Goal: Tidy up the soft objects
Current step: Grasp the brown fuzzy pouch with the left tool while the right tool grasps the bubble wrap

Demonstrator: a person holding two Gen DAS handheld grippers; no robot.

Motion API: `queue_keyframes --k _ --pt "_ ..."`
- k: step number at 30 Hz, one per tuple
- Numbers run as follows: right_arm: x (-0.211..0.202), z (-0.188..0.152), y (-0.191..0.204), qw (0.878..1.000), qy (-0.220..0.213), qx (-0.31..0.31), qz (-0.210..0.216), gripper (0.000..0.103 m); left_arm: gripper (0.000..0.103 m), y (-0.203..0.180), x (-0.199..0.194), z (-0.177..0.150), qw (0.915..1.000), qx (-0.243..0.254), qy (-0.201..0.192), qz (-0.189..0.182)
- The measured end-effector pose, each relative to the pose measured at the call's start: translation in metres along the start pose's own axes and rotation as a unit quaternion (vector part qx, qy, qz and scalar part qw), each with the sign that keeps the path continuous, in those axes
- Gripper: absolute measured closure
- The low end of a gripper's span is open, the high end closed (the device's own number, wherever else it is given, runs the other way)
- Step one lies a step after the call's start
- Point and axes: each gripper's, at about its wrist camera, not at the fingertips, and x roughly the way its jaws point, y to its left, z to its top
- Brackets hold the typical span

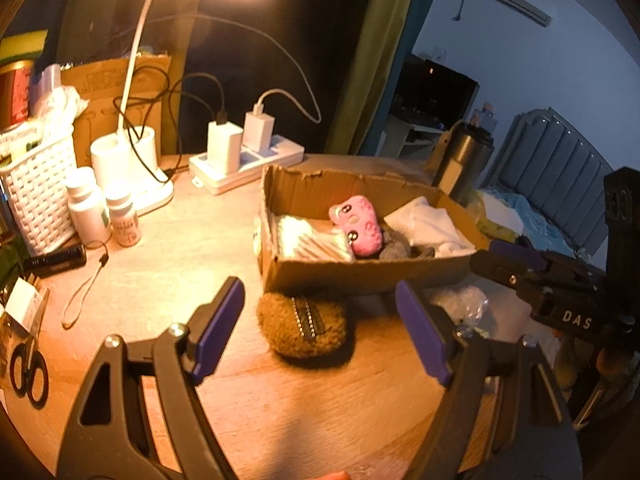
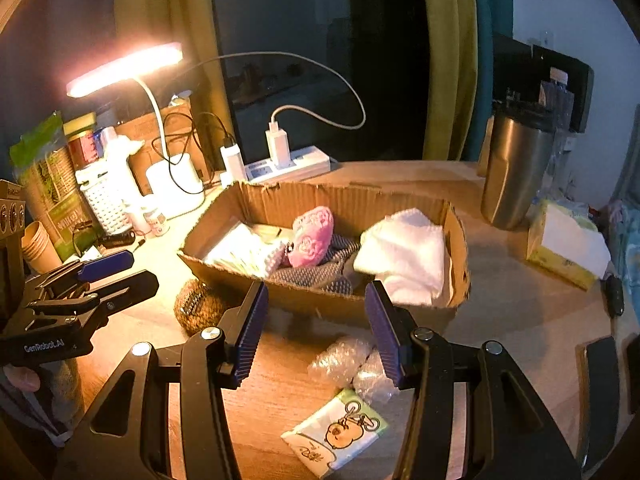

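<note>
Two views apply. Left wrist: left tool (image 1: 320, 320) spread, empty, above the brown fuzzy pouch (image 1: 306, 328) on the worktop (image 1: 168, 280) before the cardboard box (image 1: 360, 276). Right wrist: right tool (image 2: 316, 320) spread, empty, over bubble wrap (image 2: 352, 364) near a tissue pack (image 2: 340, 436).

"DAS" is printed in white on the black body of the right gripper (image 1: 516, 258). "GenRobot.AI" is printed on the side of the left gripper (image 2: 120, 268). Other labels cannot be read.
</note>
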Motion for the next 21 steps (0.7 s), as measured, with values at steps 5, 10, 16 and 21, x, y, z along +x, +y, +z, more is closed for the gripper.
queue_keyframes --k 5,10,16,21 --pt "0.003 -0.011 -0.006 1.000 0.010 0.007 -0.003 0.050 0.023 -0.003 0.011 -0.008 0.9998 0.002 0.019 0.004" --pt "0.003 -0.021 -0.011 1.000 0.015 0.009 -0.002 0.050 0.023 -0.003 0.022 -0.011 0.9990 0.006 0.039 0.023" --pt "0.009 -0.028 -0.027 0.999 0.023 0.021 -0.001 0.050 0.023 -0.005 0.040 -0.014 0.9969 0.008 0.064 0.045" --pt "0.017 -0.036 -0.042 0.999 0.035 0.034 -0.003 0.050 0.023 -0.011 0.050 -0.017 0.9951 0.021 0.078 0.058"
